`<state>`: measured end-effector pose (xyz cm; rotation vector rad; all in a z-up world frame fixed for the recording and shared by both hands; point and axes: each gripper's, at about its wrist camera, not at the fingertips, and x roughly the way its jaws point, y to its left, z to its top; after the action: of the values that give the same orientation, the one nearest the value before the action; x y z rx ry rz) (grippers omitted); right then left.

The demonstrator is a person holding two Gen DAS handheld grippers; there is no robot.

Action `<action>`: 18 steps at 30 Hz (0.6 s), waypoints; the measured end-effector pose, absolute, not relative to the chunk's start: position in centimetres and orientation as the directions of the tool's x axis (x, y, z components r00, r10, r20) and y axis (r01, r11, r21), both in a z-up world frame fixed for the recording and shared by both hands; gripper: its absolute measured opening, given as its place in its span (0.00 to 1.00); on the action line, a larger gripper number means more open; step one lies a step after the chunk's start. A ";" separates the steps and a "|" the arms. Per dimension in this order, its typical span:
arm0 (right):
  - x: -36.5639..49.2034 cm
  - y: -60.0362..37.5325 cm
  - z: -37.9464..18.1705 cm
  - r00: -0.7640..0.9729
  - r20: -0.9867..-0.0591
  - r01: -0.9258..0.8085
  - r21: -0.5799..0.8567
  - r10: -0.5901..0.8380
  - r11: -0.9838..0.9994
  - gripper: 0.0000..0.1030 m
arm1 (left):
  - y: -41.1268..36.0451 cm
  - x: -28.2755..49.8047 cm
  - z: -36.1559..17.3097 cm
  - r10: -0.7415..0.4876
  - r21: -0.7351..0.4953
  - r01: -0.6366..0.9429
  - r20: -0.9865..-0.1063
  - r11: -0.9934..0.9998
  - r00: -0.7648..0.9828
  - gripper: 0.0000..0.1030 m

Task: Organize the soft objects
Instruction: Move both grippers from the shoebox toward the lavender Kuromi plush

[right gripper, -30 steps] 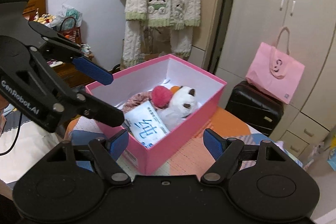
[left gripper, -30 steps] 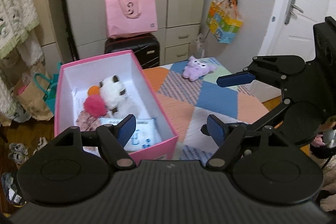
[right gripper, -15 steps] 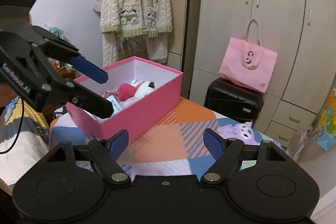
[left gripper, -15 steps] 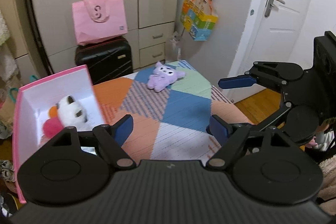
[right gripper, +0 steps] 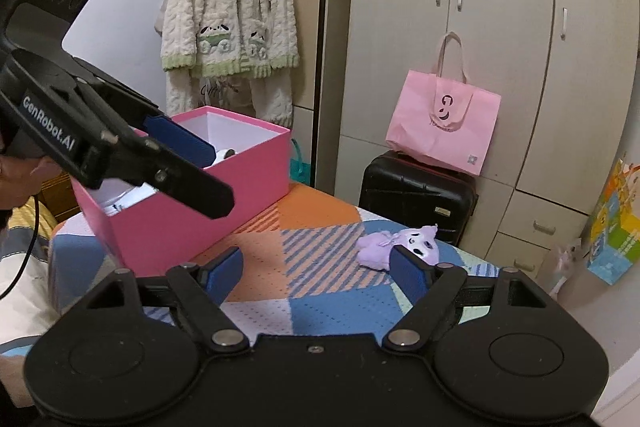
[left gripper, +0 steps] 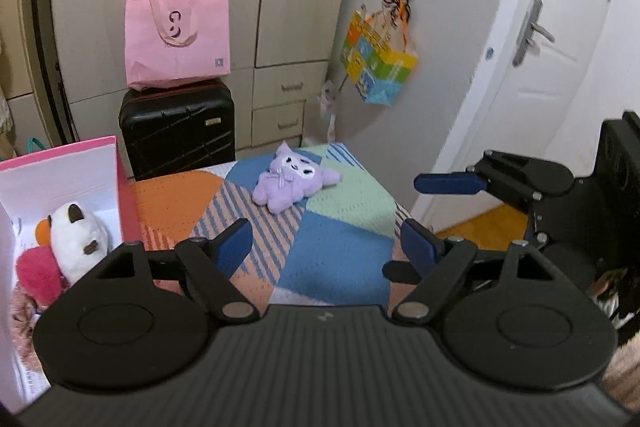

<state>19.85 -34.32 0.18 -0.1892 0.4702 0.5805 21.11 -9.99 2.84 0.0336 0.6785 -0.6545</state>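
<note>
Both the left gripper (left gripper: 326,243) and right gripper (right gripper: 316,269) hover with empty jaws spread, the right's opening, near the purple plush (left gripper: 290,183) on the counter (left gripper: 340,255).

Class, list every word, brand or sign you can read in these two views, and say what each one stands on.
"GenRobot.AI": white letters on the side of the left gripper.
Pink tote bag: a dark logo and a small corner mark, not readable.
Colourful hanging bag: print too blurred to read.
</note>
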 end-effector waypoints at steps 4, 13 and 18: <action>21.1 -34.5 -1.1 0.749 -0.469 -0.563 -0.075 0.469 0.823 0.83 | -10.8 22.1 1.4 -0.545 -0.196 0.543 -0.572 0.817 0.613 0.78; 24.5 -34.5 -3.0 0.736 -0.461 -0.594 -0.091 0.495 0.799 0.83 | -13.9 26.5 -0.8 -0.595 -0.348 0.488 -0.561 0.800 0.575 0.78; 27.4 -34.4 -4.2 0.730 -0.478 -0.602 -0.112 0.489 0.790 0.84 | -15.4 29.2 -2.8 -0.559 -0.378 0.413 -0.596 0.829 0.577 0.77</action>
<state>27.40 -34.44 -4.16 -0.2685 0.4472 0.6085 29.23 -15.39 -2.82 -0.2061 0.7675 -0.5736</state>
